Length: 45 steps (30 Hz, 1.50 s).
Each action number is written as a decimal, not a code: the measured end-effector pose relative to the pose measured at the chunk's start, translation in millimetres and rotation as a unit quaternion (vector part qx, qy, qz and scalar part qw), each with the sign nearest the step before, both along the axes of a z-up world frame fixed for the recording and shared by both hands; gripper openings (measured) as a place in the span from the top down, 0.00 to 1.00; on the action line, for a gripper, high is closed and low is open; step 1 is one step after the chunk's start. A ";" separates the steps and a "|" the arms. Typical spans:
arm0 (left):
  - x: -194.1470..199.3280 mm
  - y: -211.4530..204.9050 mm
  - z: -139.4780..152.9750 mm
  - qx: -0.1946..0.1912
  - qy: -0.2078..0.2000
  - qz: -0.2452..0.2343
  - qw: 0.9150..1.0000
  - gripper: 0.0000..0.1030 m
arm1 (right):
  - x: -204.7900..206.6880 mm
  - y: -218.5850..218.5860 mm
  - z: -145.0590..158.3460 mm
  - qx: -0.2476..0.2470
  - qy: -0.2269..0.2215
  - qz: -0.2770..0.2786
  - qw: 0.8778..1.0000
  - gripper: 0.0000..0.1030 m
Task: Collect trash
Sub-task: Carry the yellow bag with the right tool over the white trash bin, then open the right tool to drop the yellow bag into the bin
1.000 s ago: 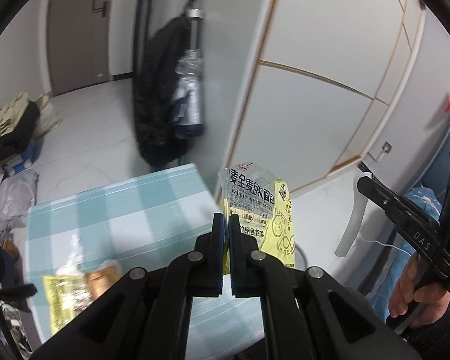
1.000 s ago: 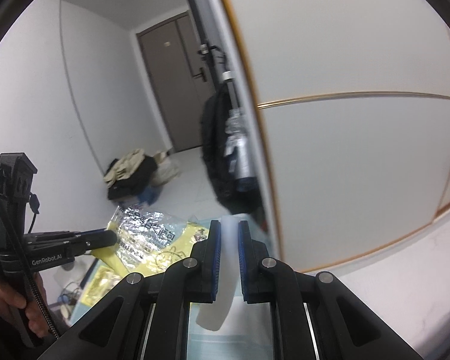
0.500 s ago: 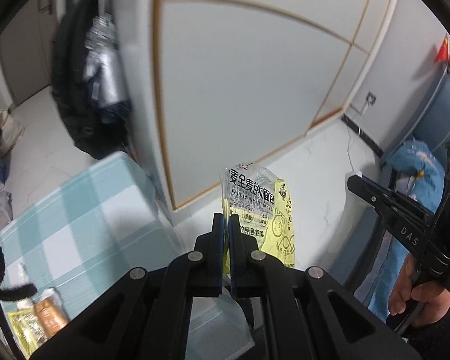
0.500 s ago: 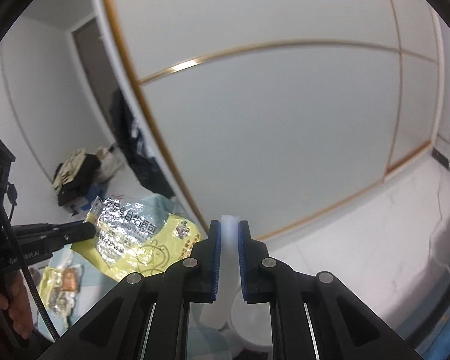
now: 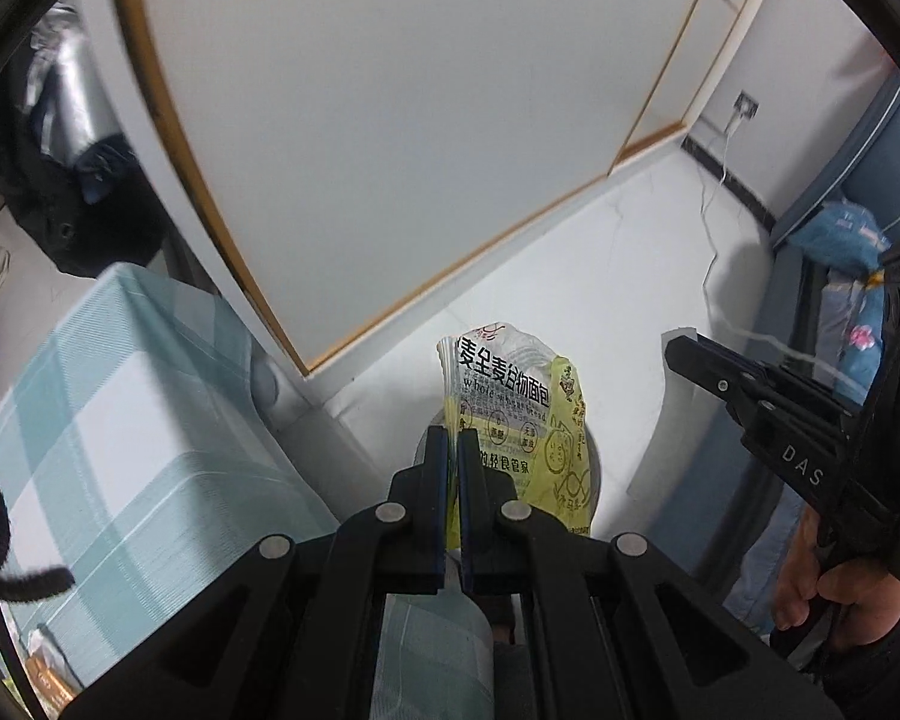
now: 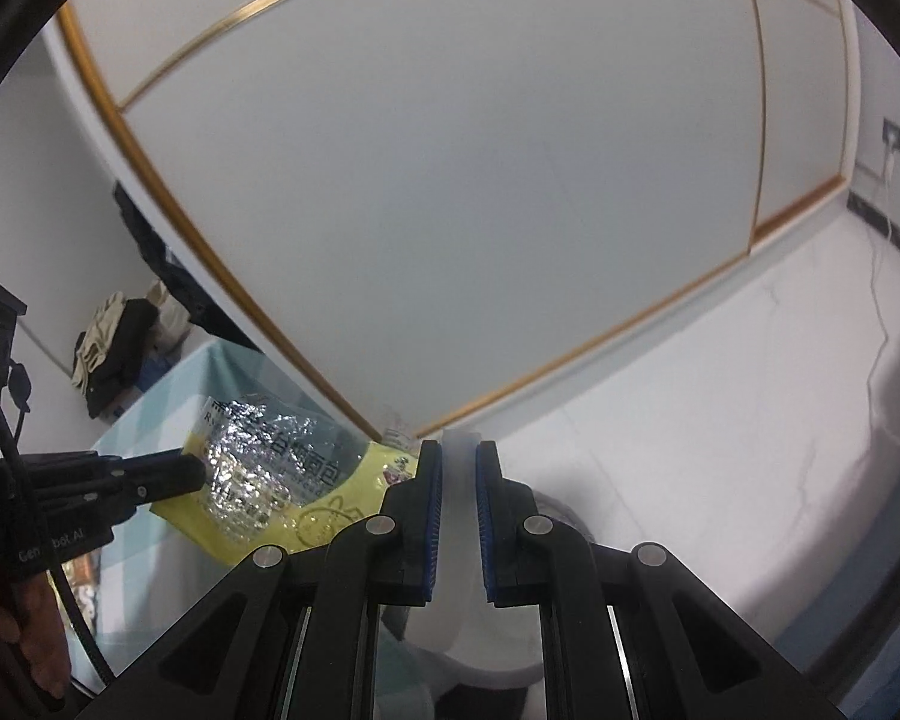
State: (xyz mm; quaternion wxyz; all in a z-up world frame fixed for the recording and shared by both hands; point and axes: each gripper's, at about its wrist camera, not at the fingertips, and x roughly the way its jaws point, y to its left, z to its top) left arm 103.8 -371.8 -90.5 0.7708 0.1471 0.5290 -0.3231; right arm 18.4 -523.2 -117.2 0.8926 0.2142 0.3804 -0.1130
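My left gripper [image 5: 453, 441] is shut on a yellow bread wrapper [image 5: 519, 414] with black print, held upright above a round grey bin [image 5: 591, 468] on the floor. The wrapper also shows in the right wrist view [image 6: 270, 480], silver side out, gripped by the left gripper [image 6: 180, 471]. My right gripper [image 6: 459, 456] is shut on a translucent white plastic piece [image 6: 457, 516], held over the white floor near the bin [image 6: 564, 519]. In the left wrist view the right gripper [image 5: 681, 351] shows at the right with the white piece [image 5: 666, 414] hanging from it.
A table with a teal checked cloth [image 5: 120, 420] stands at the left, with snack packets at its near edge [image 5: 45, 669]. White panelled wall [image 5: 390, 120] is ahead. A black coat [image 5: 60, 198] hangs at far left. Blue bedding [image 5: 840, 240] lies at right.
Both grippers have swung right, away from the table toward the wall and floor, carrying the wrapper and the white piece. The bin has come into view under the wrapper.
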 end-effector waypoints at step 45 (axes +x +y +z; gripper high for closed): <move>2.8 -68.9 -98.5 0.137 0.090 -0.052 0.985 1.00 | -24.5 -46.0 -137.3 0.173 0.087 -0.037 0.980 0.44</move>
